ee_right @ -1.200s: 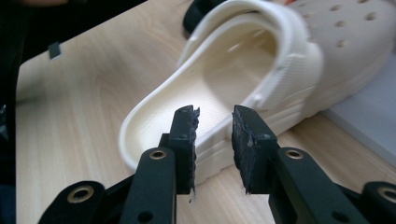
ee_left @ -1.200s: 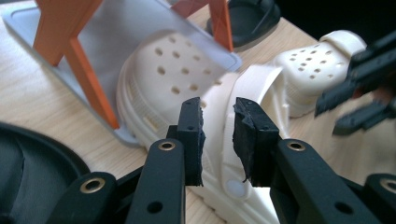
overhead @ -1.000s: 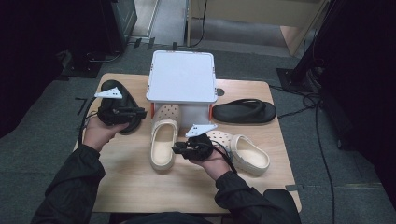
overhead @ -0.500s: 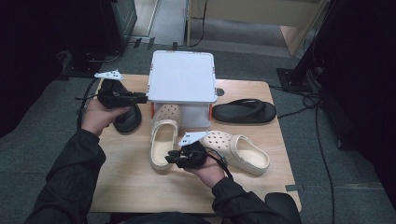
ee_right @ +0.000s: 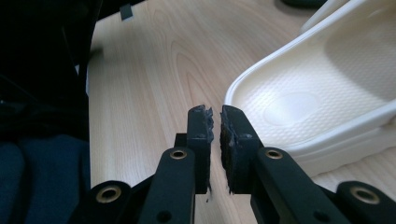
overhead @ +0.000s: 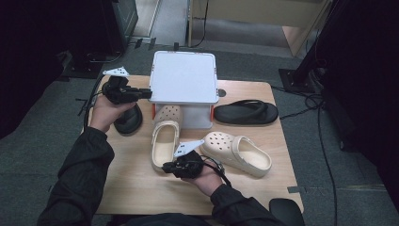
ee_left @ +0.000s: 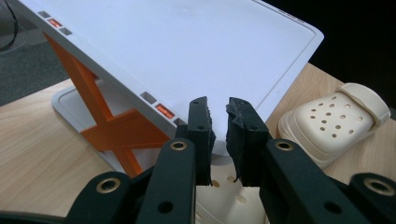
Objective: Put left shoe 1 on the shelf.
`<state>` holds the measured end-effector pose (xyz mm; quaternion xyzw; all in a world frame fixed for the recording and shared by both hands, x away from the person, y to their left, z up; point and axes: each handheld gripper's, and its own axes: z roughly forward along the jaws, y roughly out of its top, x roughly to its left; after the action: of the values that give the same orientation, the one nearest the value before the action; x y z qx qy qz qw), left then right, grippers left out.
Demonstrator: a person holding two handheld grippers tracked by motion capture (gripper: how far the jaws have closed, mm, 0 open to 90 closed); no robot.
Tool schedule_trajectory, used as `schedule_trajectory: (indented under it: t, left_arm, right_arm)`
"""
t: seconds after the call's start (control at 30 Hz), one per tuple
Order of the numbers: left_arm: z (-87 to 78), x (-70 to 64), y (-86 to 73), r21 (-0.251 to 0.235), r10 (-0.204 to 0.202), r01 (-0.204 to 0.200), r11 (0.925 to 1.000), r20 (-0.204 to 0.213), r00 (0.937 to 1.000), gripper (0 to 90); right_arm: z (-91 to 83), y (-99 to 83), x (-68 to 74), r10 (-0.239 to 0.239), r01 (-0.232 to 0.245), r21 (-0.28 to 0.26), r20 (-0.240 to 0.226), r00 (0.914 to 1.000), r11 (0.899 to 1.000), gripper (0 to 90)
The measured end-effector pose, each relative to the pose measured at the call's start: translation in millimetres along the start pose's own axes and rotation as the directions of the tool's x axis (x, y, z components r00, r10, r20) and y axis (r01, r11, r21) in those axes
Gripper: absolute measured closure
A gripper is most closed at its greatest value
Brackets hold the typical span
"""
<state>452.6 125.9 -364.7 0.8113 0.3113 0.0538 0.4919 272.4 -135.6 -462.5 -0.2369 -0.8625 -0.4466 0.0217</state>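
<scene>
A white two-tier rack [overhead: 183,77] with orange braces [ee_left: 126,133] stands at the back middle of the table. One cream clog [overhead: 164,141] lies with its toe under the rack, and a second cream clog [overhead: 237,153] lies to its right. My left gripper [overhead: 146,93] is held at the rack's left edge, jaws shut with nothing between them [ee_left: 218,105]. My right gripper [overhead: 165,166] sits low at the first clog's heel [ee_right: 303,107], jaws shut [ee_right: 217,112] just left of the heel rim and touching nothing.
A black shoe [overhead: 129,120] lies under my left hand at the table's left. A black sandal [overhead: 247,113] lies to the right of the rack. Bare wooden table [overhead: 141,193] runs along the front edge. Cables trail on the floor to the right.
My left gripper has risen from over the black shoe and moved right to the rack's edge. My right gripper has slid left and nearer, to the first clog's heel.
</scene>
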Motion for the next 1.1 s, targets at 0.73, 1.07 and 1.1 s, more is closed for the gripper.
schedule_trajectory:
  t: [0.73,1.07,1.1]
  left_arm:
    - [9.4,-8.5,0.8,0.010,0.044,-0.044,0.9990,-0.017,0.9989,82.6]
    - [9.6,-8.5,0.0,0.004,0.042,-0.042,0.9991,-0.023,0.9989,84.2]
    - [9.7,-8.4,-0.1,0.002,0.039,-0.039,0.9992,-0.022,0.9990,84.6]
  right_arm:
    - [30.6,-12.1,2.8,-0.057,0.051,0.114,0.055,0.9968,0.992,84.6]
    - [23.5,-2.2,-5.3,-0.030,0.025,0.048,0.101,0.9945,0.999,84.8]
    - [22.1,-1.1,-8.0,-0.033,0.029,0.042,0.104,0.9940,0.999,85.5]
